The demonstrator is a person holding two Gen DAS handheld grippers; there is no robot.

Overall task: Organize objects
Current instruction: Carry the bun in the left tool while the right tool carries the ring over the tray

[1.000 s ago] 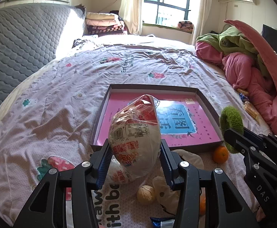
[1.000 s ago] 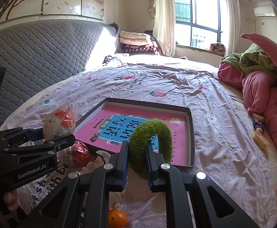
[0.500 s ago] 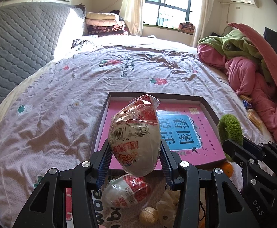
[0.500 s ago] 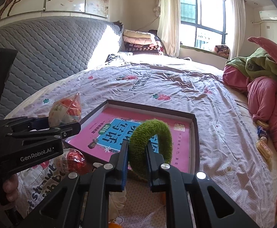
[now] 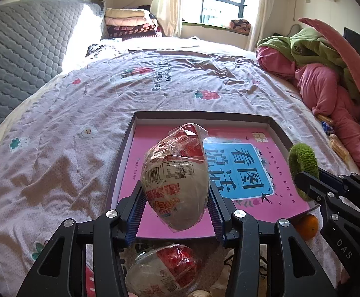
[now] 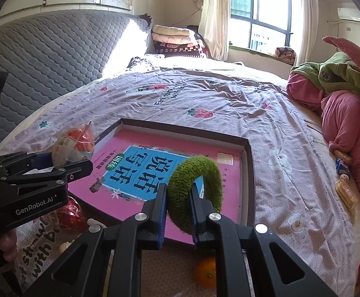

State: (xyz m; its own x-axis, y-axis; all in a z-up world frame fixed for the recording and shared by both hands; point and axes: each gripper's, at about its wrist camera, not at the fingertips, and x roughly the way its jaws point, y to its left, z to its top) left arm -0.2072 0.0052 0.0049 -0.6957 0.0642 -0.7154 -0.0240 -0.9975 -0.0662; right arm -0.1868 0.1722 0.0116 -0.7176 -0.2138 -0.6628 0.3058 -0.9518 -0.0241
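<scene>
My left gripper (image 5: 175, 195) is shut on a wrapped egg-shaped snack packet (image 5: 176, 180) and holds it above the near left part of a shallow box (image 5: 199, 116) with a pink and blue bottom. My right gripper (image 6: 178, 193) is shut on a fuzzy green ring (image 6: 194, 193) over the box's near edge (image 6: 250, 173). The right gripper with the ring (image 5: 302, 165) shows at the right in the left wrist view; the left gripper with the packet (image 6: 73, 146) shows at the left in the right wrist view.
A second wrapped packet (image 5: 165, 269), an orange (image 5: 307, 226) and small cloth items lie on the bedsheet in front of the box. Pink and green bedding (image 5: 328, 79) is piled on the right, with small snacks (image 6: 344, 190) beside it. A grey padded headboard (image 6: 44, 61) stands at the left.
Both grippers have moved forward over the box with their objects still held. The box now lies closer and lower in both views.
</scene>
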